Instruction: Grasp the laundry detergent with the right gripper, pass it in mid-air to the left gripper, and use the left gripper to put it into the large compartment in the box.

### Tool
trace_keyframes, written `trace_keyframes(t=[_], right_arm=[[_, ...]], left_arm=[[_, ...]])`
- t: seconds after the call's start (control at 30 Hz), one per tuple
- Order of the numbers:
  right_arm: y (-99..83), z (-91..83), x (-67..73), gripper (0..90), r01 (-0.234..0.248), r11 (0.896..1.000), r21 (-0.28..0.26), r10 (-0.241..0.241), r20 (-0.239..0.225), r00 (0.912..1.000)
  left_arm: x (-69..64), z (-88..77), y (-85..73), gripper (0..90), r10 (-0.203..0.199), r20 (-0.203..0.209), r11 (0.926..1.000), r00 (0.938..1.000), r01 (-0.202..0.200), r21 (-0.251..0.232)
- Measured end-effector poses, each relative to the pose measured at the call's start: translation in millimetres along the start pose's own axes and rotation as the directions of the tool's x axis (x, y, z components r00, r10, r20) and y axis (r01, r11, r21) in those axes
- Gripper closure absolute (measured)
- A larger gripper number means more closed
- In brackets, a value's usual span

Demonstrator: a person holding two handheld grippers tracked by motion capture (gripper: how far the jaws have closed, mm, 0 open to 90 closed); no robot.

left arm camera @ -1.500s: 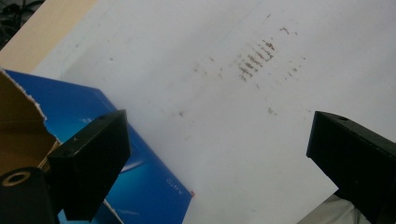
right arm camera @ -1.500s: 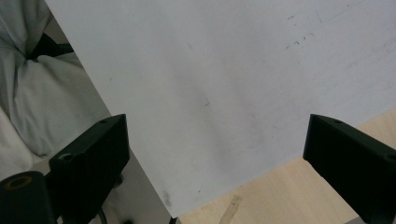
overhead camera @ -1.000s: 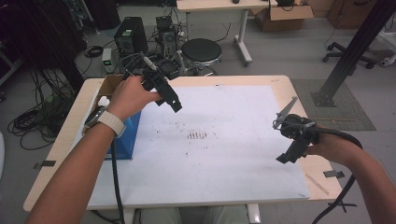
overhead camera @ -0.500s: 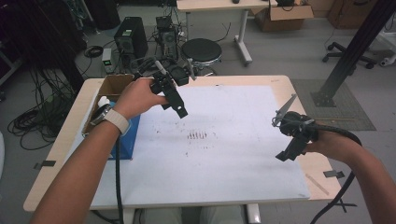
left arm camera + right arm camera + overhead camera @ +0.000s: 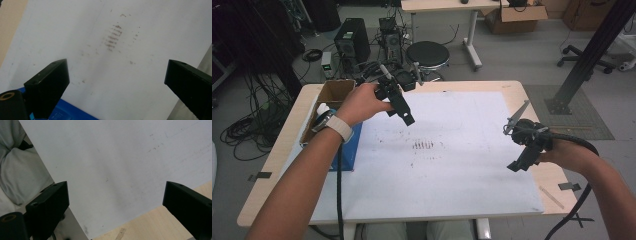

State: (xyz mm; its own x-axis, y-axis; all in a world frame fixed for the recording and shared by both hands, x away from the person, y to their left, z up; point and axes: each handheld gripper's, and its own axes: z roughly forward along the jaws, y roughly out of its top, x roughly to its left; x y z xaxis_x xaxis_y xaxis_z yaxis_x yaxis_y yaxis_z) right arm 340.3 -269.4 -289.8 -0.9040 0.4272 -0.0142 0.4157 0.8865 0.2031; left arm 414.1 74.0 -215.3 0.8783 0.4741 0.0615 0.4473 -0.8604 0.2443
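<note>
My left gripper (image 5: 404, 116) hangs above the far left part of a white sheet (image 5: 472, 150) that covers the table (image 5: 287, 150). Its jaws point down toward the sheet. In the left gripper view the left gripper (image 5: 117, 82) is open, with nothing between the wide-apart jaws, and brown smudge marks (image 5: 113, 37) lie on the sheet ahead. My right gripper (image 5: 518, 162) hovers over the sheet's right edge. In the right gripper view the right gripper (image 5: 115, 205) is also open and empty, over the sheet's near corner and bare wood (image 5: 155, 222).
An open cardboard box (image 5: 332, 95) sits at the table's left side, with a flat blue object (image 5: 354, 145) beside it under my left forearm. The smudge marks (image 5: 423, 145) lie mid-sheet. Tape (image 5: 568, 186) and a thin stick (image 5: 551, 196) lie at the right edge. A stool (image 5: 427, 52) stands beyond.
My left gripper has moved right, away from the cardboard box and out over the white sheet. The right gripper has stayed almost where it was.
</note>
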Motion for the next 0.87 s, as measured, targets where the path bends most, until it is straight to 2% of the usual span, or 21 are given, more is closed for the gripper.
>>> trace_keyframes(t=[0.3,0.87], right_arm=[[-0.5,2.0,0.3,6.5,-0.003,1.000,0.003,0.003,-0.004,1.0000],[-3.0,0.4,2.8,5.2,-0.015,1.000,-0.005,0.015,0.006,0.9999]], left_arm=[[-0.8,1.3,1.7,6.5,0.013,0.007,0.9999,0.9999,-0.013,0.001],[-2.1,-1.0,-0.6,6.3,0.005,0.010,0.9999,0.9999,-0.005,-0.012]])
